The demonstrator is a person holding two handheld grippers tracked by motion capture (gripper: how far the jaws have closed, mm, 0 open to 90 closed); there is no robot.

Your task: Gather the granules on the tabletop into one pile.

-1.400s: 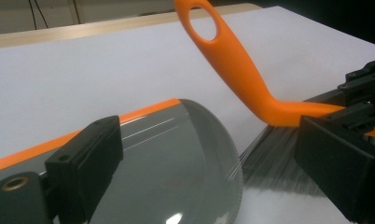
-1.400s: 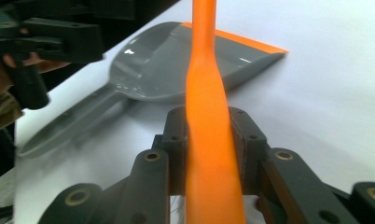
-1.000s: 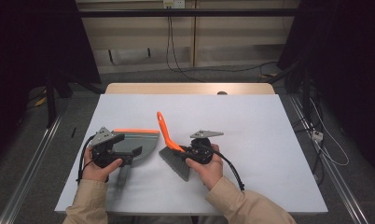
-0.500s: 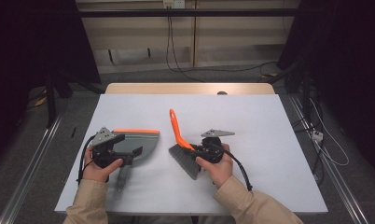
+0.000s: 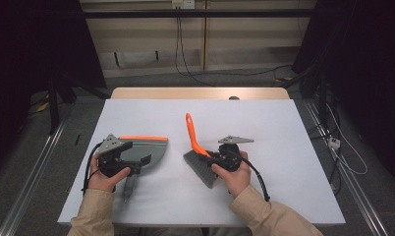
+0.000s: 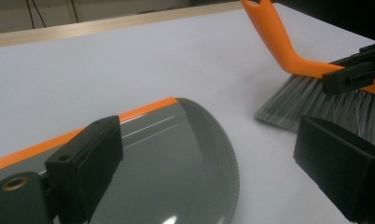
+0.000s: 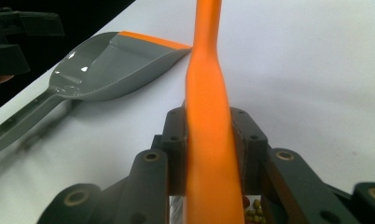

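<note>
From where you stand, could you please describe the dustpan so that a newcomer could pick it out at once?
On the white table, look to the near left, just ahead of the left gripper. There lies the dustpan, a flat grey scoop with its handle pointing back toward the person. Its straight orange front lip sets it apart from the brush, which has grey bristles and a tall orange handle.

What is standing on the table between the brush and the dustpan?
Nothing visible. Bare white table lies between the brush, clamped in the right gripper, and the dustpan under the left gripper.
</note>
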